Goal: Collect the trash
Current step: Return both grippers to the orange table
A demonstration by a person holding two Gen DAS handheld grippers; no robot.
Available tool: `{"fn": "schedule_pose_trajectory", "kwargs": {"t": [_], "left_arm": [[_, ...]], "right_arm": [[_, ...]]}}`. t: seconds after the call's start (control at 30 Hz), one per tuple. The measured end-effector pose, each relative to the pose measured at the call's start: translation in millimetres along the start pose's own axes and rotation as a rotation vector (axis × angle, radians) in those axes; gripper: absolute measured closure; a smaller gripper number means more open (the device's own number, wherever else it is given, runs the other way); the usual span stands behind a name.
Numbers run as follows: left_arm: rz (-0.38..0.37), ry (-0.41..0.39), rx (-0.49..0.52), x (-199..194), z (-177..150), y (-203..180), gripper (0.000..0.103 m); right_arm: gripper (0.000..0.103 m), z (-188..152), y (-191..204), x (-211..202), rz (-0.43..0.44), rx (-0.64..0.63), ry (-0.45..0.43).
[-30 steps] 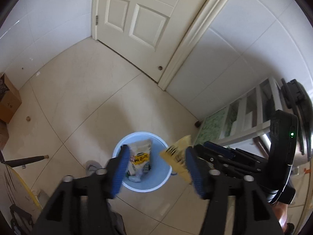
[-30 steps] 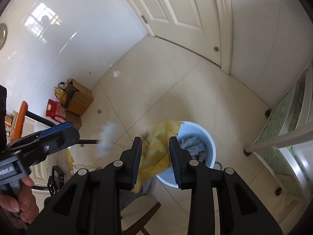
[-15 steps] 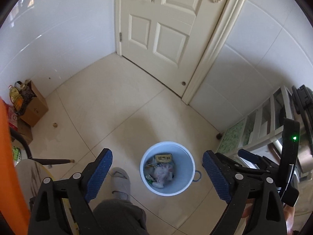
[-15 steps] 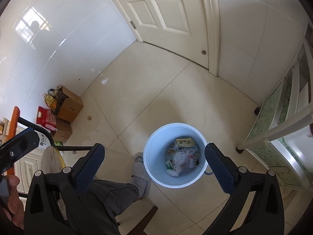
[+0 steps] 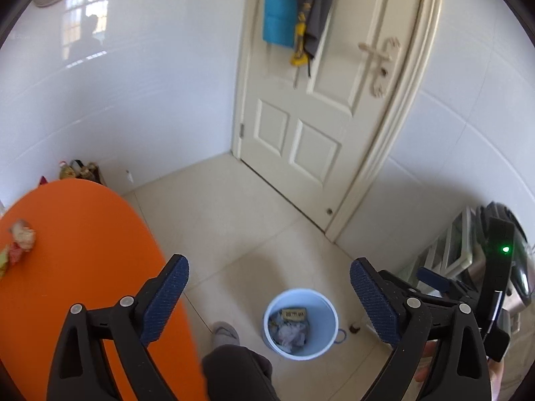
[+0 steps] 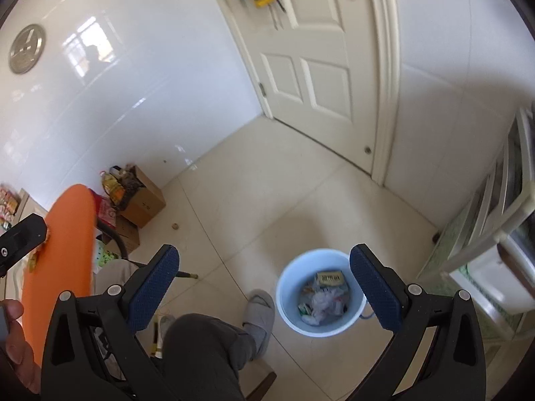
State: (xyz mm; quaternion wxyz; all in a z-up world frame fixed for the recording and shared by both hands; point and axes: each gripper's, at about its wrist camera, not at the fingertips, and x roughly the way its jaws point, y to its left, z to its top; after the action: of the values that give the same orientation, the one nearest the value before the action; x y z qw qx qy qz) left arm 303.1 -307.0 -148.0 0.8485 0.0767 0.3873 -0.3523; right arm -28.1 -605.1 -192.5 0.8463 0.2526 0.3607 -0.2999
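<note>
A light blue trash bin (image 5: 326,344) stands on the tiled floor with several wrappers (image 5: 291,327) inside; it also shows in the right wrist view (image 6: 291,314). My left gripper (image 5: 267,300) is open and empty, high above the floor, with the bin below between its fingers. My right gripper (image 6: 264,287) is open and empty, also well above the bin. An orange table (image 5: 73,267) is at the left, with crumpled trash (image 5: 20,240) on it near its left edge.
A white door (image 5: 321,107) with hanging clothes is ahead. A cardboard box (image 6: 143,197) with bags sits by the wall. A white shelf unit (image 6: 495,234) stands at the right. The person's leg and grey slipper (image 6: 259,314) are beside the bin.
Both grippers opened and dropped their wrappers into the bin. Both then rose and tilted up, so the bin looks smaller and the orange table came into view.
</note>
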Motion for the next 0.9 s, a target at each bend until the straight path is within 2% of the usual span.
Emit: {"fn": "schedule_pose_trajectory", "kwargs": {"t": [0.33,0.57,0.73,0.9], "left_arm": [[0.107,-0.188,-0.106,-157,-43,63,0.003],[0.238,-0.313,-0.185,-269,-95,100,0.001],[0.35,-0.376,-0.217,-333,-141,102,0.001],[0.435,-0.416,-0.255,-377,-186,92,0.001]], "right_arm": [[0.0,15,128,-68,0.145,-0.175,-0.148],[0.0,10,225,-107,0.267,-0.298,-0.22],[0.0,-1,285,-130,0.353,-0.37,-0.258],[0.0,-18,335,-147,0.414,-0.458,-0.286]]}}
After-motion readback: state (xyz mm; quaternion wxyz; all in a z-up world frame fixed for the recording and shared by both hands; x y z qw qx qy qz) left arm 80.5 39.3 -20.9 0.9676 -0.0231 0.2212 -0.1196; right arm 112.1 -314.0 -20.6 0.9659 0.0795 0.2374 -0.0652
